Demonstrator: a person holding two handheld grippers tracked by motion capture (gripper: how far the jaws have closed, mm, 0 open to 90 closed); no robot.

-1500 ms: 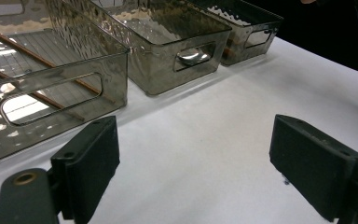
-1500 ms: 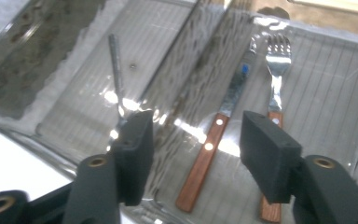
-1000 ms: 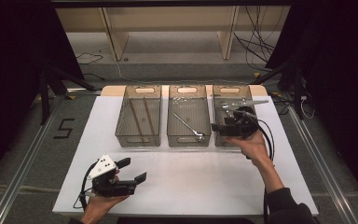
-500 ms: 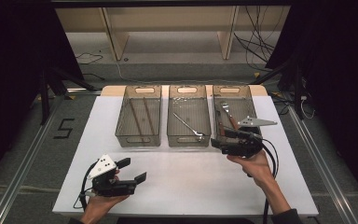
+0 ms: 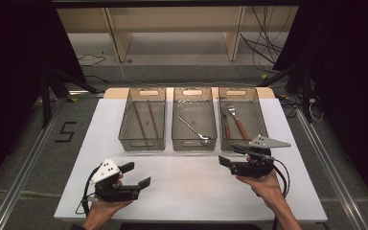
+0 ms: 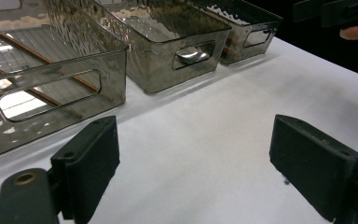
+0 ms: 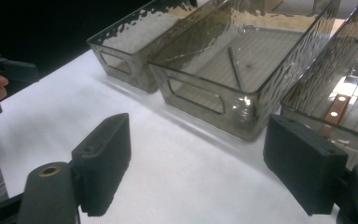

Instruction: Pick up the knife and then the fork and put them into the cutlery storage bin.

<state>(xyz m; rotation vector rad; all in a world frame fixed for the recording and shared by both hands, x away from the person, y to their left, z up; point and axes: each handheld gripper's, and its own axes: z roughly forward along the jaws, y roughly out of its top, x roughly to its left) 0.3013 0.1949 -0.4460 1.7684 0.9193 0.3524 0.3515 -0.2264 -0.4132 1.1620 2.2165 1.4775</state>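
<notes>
Three clear grey bins stand side by side at the back of the white table [image 5: 187, 196]. Two brown sticks [image 5: 143, 119] lie in the left bin [image 5: 141, 143]. In the middle bin [image 5: 194, 143] is a metal utensil [image 5: 194, 129]. The right bin [image 5: 261, 125] holds a fork and wooden-handled utensils [image 5: 239, 125]. My left gripper [image 5: 136, 174] rests at the near left, open and empty [image 6: 200, 158]. In front of the right bin, my right gripper [image 5: 227, 154] hangs over the table, open with nothing between its jaws [image 7: 200, 158].
A bare strip of table runs between the bins and both grippers. A cable trails from the right gripper beside the person's hand [image 5: 266, 184]. Beyond the table are wooden shelf legs [image 5: 117, 36], floor cables and dark stands on both sides.
My right gripper has drawn back from over the right bin toward the near side and lower, coming away empty. The left gripper has stayed put.
</notes>
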